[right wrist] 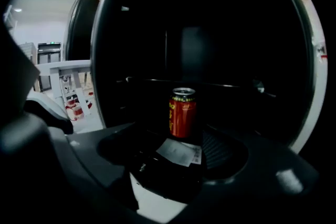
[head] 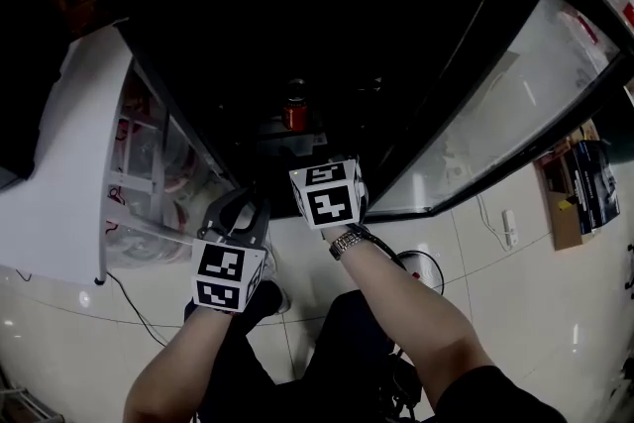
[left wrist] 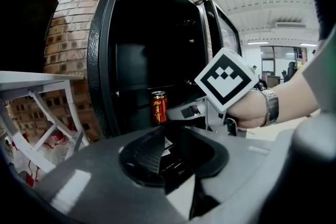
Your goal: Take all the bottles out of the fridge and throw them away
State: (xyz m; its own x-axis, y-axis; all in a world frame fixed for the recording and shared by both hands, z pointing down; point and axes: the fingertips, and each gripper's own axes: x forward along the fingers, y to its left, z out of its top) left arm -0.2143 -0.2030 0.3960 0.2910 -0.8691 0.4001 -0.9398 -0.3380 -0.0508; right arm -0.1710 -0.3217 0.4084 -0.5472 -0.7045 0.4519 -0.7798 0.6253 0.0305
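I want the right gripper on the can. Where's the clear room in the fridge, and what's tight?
The can stands alone in the fridge. There is bare room on both sides of it, and nothing shows above it, though the inside is dark. Crowded: the white rack left of the fridge, stuffed with red-and-white items.

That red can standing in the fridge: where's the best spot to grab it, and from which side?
Grip the can around its mid-wall, coming straight in through the open front of the fridge. It stands upright with nothing beside it, so jaws either side should clear it. The open right hand-held gripper faces it.
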